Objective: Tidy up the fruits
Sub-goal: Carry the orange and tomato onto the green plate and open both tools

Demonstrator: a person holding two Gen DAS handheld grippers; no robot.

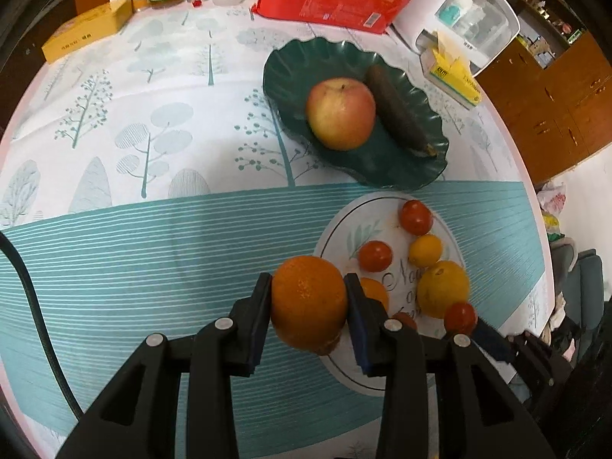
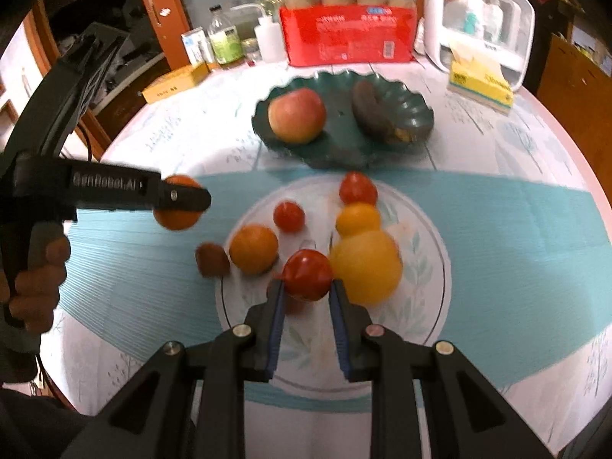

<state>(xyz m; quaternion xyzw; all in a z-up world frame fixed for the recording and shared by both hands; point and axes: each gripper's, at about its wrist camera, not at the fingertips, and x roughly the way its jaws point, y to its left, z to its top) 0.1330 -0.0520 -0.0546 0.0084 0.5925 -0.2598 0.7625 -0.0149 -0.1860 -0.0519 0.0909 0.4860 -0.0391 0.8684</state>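
My left gripper [image 1: 308,283] is shut on an orange [image 1: 309,304], held above the tablecloth beside the white plate [image 1: 344,229]. In the right wrist view that same left gripper [image 2: 179,195] hangs at the left with the orange [image 2: 176,206]. My right gripper [image 2: 309,285] is shut on a red tomato [image 2: 308,275] above the plate [image 2: 428,267]. Several small tomatoes and yellow and orange citrus lie on the plate. Behind it, a green dish [image 2: 344,145] holds an apple [image 2: 296,114] and a dark banana [image 2: 373,111].
A small brown fruit [image 2: 212,259] lies at the plate's left rim. At the table's back stand a red package [image 2: 346,34], bottles [image 2: 225,40], a yellow carton [image 2: 174,80], a tissue box [image 2: 482,84] and a white container [image 2: 478,19]. A hand [image 2: 34,279] grips the left handle.
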